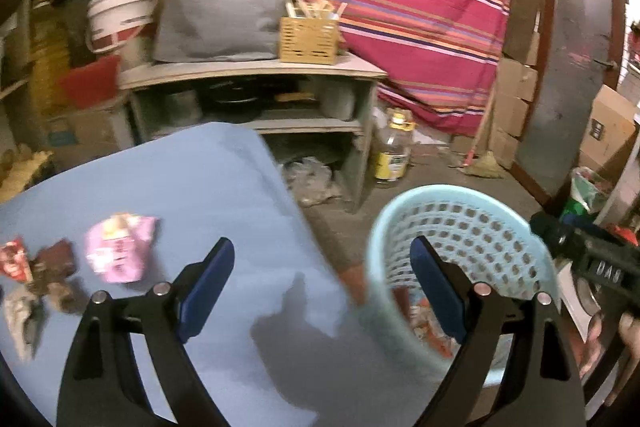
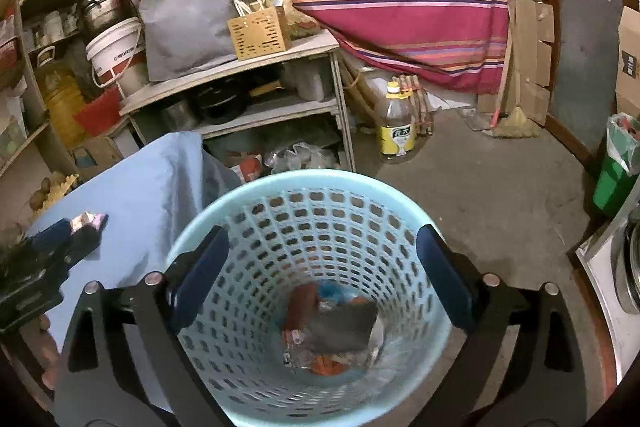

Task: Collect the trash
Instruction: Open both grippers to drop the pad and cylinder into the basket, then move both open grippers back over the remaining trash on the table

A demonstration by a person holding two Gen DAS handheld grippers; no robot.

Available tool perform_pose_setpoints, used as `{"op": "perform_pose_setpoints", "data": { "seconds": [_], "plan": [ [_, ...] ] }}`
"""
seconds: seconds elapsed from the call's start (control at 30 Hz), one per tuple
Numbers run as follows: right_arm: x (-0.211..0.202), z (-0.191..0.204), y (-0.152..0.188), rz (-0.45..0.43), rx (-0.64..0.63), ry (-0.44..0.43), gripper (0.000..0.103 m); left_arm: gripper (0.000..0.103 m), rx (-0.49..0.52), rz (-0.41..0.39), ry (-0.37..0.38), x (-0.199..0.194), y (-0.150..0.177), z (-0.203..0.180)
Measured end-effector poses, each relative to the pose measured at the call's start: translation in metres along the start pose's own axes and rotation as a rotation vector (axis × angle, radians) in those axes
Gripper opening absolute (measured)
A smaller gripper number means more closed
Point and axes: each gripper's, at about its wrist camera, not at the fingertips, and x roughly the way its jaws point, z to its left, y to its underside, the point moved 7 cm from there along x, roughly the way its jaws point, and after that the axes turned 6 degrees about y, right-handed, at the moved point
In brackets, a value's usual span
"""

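The pink wrapper (image 1: pixel 120 249) lies crumpled on the blue worktop (image 1: pixel 224 187), on the far side from the basket (image 1: pixel 460 227), just ahead and left of the left hand-held gripper (image 1: pixel 322 267), which is the nearer one, wide open and empty. The right hand-held gripper (image 2: pixel 322 267), also gaping and empty, hangs over the basket, where wrappers already lie.

Pink wrapper (image 1: pixel 120 251) beside open hand-held gripper (image 1: pixel 322 263)

Cluttered home storeroom: pot-laden shelves (image 2: pixel 256 115), cardboard boxes (image 1: pixel 520 83), broom (image 2: pixel 516 123).
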Motion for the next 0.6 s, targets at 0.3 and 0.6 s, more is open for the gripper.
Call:
{"op": "perform_pose_setpoints", "data": {
  "seconds": [0.3, 0.6],
  "plan": [
    [-0.008, 0.061, -0.002, -0.032, -0.045, -0.008, 0.099, 0.096, -0.02, -0.021, -0.168, -0.064, 0.03, 0.094],
    [0.0, 0.157, 0.017, -0.002, -0.142, -0.083, 0.099, 0.098, -0.159, -0.003, -0.342, -0.107, 0.066, 0.222]
  ]
}}
